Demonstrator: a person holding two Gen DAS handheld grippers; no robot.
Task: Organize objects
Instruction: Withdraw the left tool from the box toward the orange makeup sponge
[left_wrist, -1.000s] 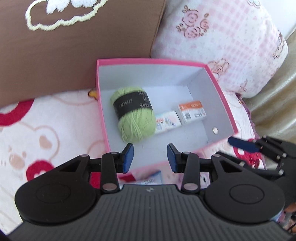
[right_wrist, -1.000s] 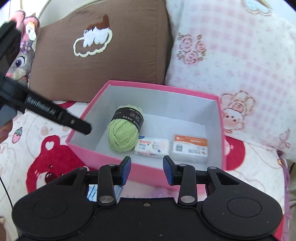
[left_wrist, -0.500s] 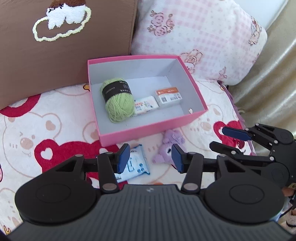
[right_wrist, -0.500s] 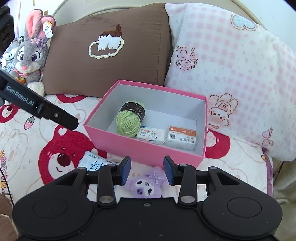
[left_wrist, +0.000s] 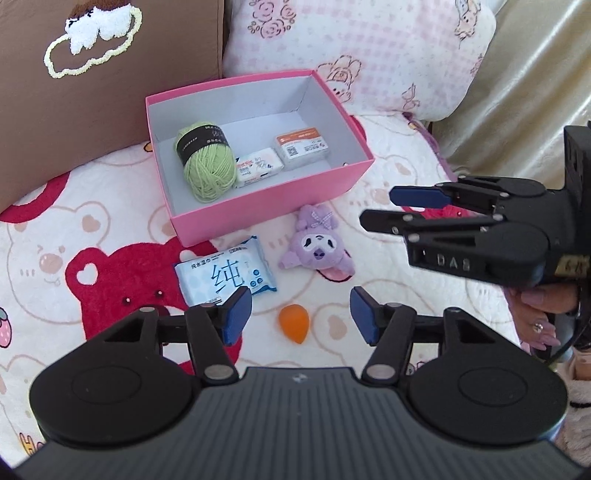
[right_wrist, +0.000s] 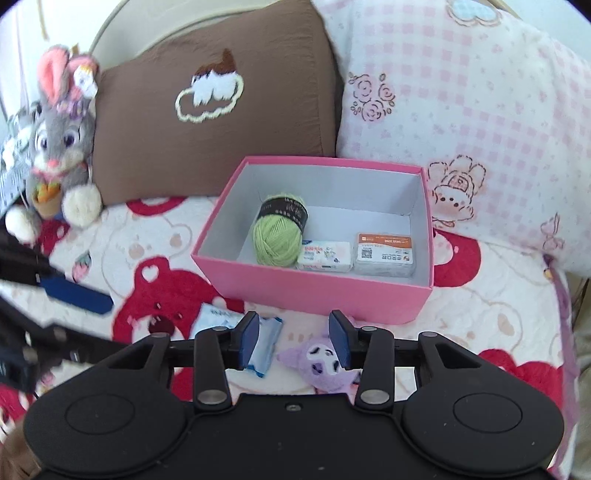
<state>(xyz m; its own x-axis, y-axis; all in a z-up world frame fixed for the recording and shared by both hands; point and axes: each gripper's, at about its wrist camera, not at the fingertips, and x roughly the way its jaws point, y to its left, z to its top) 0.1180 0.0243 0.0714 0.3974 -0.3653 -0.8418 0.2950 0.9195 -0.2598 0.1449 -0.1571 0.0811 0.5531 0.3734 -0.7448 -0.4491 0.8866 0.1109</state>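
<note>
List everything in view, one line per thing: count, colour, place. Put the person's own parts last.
box: 1, pink outside, white inside, on the blanket before the pillows
yarn ball: 1, green with black band, in box, left
small packs: 2, white, in box beside the yarn
wipes pack: 1, blue-white, on blanket before the box
plush toy: 1, purple, right of wipes pack
teardrop sponge: 1, orange, on blanket, nearest
brown pillow: 1, behind box
pink checked pillow: 1, behind box, right
rabbit plush: 1, grey, far left
blanket: 1, white with red bears
left hand-held gripper: 1, black, blue pads, opening, empty
right hand-held gripper: 1, same, opening, empty
hand: 1, holding right gripper
</note>
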